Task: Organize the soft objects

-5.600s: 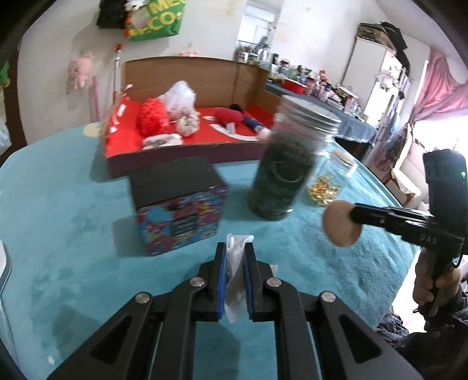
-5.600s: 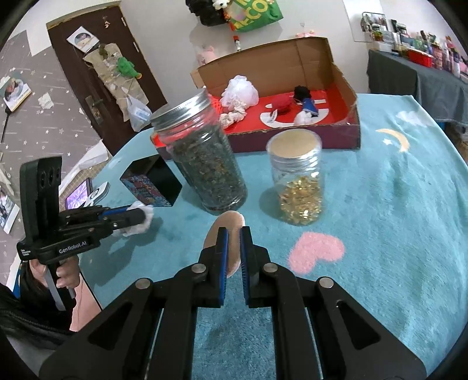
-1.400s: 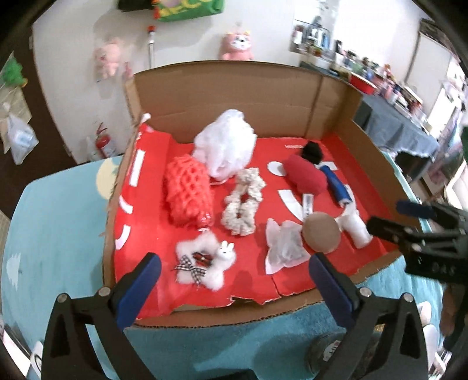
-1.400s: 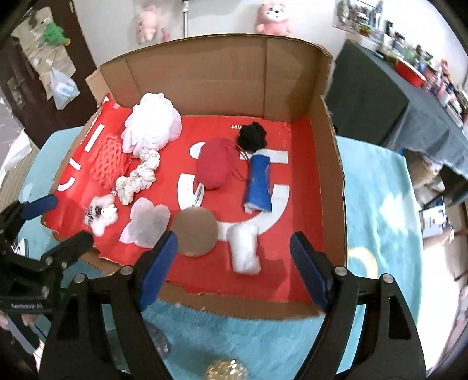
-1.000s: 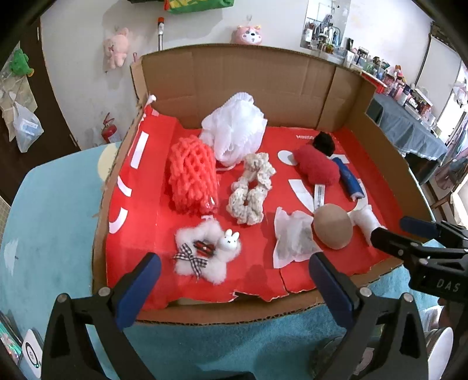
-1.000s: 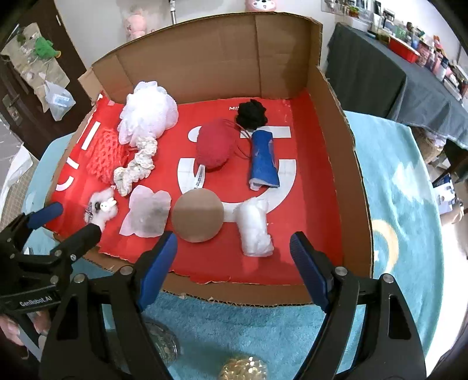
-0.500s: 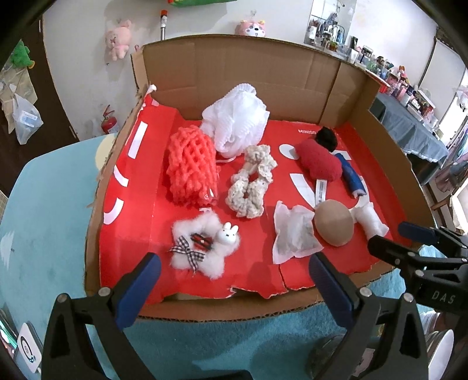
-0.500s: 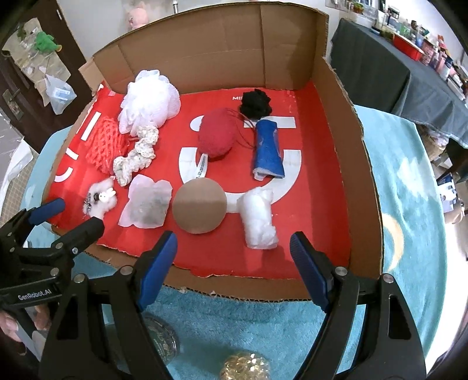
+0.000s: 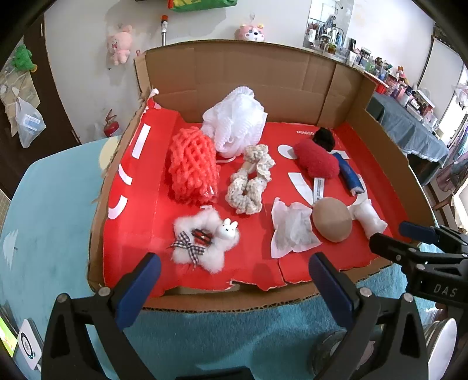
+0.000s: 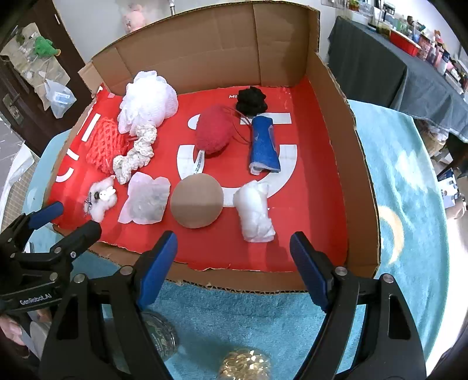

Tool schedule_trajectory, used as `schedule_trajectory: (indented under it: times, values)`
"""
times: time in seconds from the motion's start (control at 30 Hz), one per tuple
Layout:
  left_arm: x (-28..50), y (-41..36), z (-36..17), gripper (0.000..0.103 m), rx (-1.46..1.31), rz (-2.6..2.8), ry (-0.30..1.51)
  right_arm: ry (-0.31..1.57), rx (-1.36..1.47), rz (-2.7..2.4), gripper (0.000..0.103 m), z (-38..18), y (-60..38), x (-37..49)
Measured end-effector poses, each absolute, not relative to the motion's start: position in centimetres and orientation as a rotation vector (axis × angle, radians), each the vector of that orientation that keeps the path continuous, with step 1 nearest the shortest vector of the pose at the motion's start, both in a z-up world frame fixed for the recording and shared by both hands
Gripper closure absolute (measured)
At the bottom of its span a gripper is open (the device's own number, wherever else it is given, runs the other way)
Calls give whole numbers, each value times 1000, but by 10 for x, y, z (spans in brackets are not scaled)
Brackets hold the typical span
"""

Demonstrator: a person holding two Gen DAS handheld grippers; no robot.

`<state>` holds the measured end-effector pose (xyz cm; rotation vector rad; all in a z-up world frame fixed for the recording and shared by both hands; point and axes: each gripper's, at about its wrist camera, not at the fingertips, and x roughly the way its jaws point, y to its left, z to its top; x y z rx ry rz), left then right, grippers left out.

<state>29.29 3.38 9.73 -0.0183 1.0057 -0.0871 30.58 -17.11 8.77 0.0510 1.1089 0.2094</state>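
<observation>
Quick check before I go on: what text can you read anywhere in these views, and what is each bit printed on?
"DAS": on the right tongs body.
"GenRobot.AI": on the left tongs body.
"MINISO", partly hidden: on the box floor by the back wall.
Tag on the red plush: print too small to read.
Green banner on the wall: cut off, unreadable.

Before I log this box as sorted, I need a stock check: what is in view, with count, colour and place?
Cardboard box: one, brown with red floor, on the blue table cover.
Mesh pouf: one, white, back left.
Net sponge: one, orange-red, left.
Scrunchie: one, cream, middle.
Fluffy bunny clip: one, white, front left.
Sachet: one, translucent white, front.
Round puff: one, tan, front centre.
Cotton wad: one, white, front right.
Fuzzy ball: one, dark red.
Pom-pom: one, black, back.
Roll: one, blue.
Left gripper: jaws open, empty.
Right gripper: jaws open, empty.
</observation>
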Motion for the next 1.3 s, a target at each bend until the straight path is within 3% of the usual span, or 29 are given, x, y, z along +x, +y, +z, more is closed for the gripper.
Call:
schedule_trajectory:
  times: [1.3]
  values:
    - [292, 36, 97, 0, -44, -74, 1000, 1102, 48, 212, 24, 89, -172, 304]
